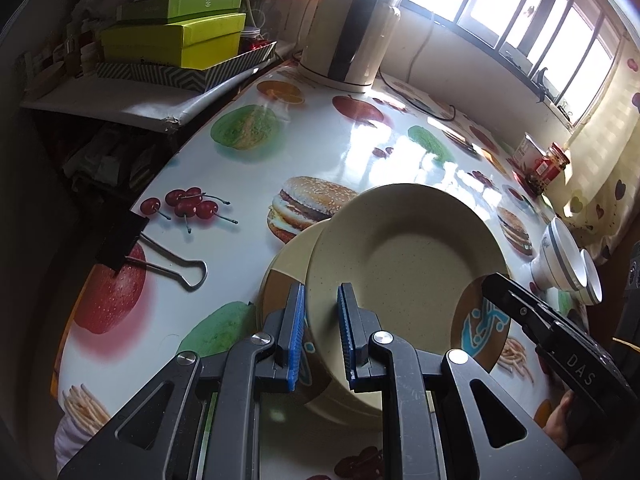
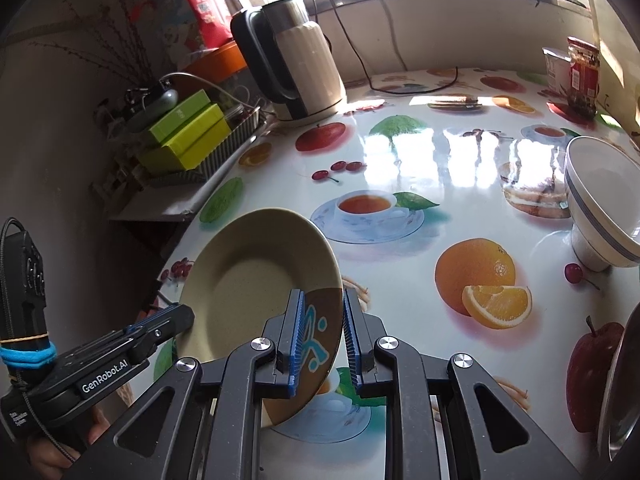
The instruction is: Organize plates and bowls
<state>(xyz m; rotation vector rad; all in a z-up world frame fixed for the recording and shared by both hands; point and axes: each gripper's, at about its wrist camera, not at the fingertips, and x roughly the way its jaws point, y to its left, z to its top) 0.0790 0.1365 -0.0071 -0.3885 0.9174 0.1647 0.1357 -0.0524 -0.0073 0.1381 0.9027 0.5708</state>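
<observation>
A cream plate (image 1: 404,264) with a brown-and-blue patch is held tilted above a second matching plate (image 1: 288,264) that lies on the table. My left gripper (image 1: 320,332) is shut on the tilted plate's near rim. My right gripper (image 2: 323,336) is shut on the same plate (image 2: 256,280) at its brown patch; its finger also shows in the left wrist view (image 1: 520,312). Two white bowls with grey bands (image 1: 568,268) stand nested at the right; they also show in the right wrist view (image 2: 604,204).
The fruit-print table (image 2: 400,168) carries an electric kettle (image 2: 296,68) at the back, a red jar (image 2: 584,68) and a cup at the far right, and a binder clip (image 1: 160,256). Green boxes (image 1: 176,36) sit on a side shelf. A metal rim (image 2: 620,384) shows at the right edge.
</observation>
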